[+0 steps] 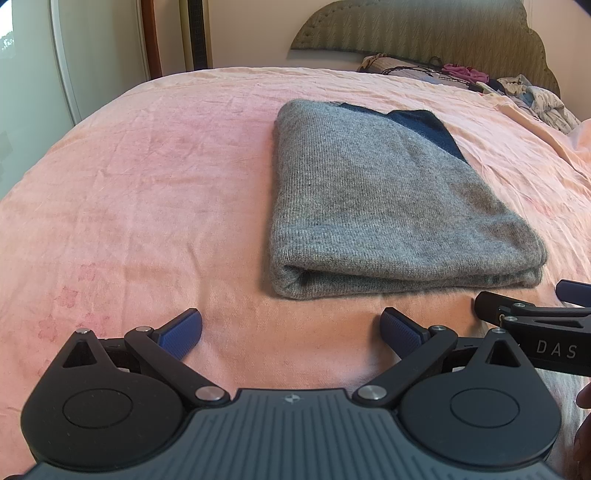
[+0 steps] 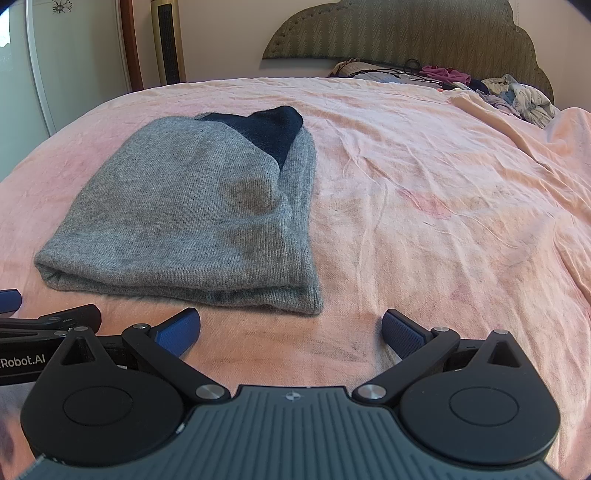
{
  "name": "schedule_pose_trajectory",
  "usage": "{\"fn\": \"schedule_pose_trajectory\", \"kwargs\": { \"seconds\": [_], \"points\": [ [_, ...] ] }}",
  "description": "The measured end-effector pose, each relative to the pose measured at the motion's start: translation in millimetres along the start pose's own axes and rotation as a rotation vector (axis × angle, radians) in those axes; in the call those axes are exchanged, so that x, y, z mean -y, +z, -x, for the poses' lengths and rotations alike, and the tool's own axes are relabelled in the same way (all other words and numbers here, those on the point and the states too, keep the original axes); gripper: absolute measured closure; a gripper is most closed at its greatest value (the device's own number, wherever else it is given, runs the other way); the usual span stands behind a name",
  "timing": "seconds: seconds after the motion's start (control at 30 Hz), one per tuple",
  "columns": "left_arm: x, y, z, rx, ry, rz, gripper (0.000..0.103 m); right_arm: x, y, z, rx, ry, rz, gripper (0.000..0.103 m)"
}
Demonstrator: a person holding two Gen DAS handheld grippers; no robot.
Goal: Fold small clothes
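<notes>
The grey knit garment (image 1: 388, 206) lies folded into a compact rectangle on the pink bedsheet (image 1: 147, 184), occupying the centre-right of my left wrist view and the centre-left of my right wrist view (image 2: 192, 218). Its near edge is a rounded fold showing stacked layers; a dark navy panel (image 1: 428, 129) protrudes at its far end, toward the upper part of both frames. The fabric is a fine ribbed knit with a slightly fuzzy surface, and a darker blotch marks the top layer. The sheet is thin, creased cloth with faint reddish floral prints at the lower left of the left view. My left gripper (image 1: 291, 328) has its fingers spread wide apart, holding nothing, blue textured pads (image 1: 184, 328) hovering just short of the garment's near edge. My right gripper (image 2: 291, 328) is likewise spread apart and empty, near the garment's lower right corner. Each tool intrudes at the other view's side edge, cut off by the frame. A loose heap of mixed clothes (image 2: 517, 92) sits at the upper right before a padded headboard (image 2: 406, 33); individual items there are too small to identify.
</notes>
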State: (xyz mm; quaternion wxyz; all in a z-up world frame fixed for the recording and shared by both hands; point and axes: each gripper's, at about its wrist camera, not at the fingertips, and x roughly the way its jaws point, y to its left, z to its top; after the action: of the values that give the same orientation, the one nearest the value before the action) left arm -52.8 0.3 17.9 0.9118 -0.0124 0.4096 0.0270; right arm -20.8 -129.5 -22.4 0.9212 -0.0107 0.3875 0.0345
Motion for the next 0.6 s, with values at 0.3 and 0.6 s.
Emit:
{"fn": "schedule_pose_trajectory", "kwargs": {
  "seconds": [0.3, 0.6],
  "points": [
    [-0.1, 0.2, 0.0, 0.000, 0.001, 0.000, 0.000, -0.2, 0.0, 0.0, 0.000, -0.001, 0.000, 0.000],
    [-0.5, 0.3, 0.0, 0.000, 0.001, 0.000, 0.000, -0.2, 0.3, 0.4, 0.001, -0.001, -0.001, 0.000]
  ]
}}
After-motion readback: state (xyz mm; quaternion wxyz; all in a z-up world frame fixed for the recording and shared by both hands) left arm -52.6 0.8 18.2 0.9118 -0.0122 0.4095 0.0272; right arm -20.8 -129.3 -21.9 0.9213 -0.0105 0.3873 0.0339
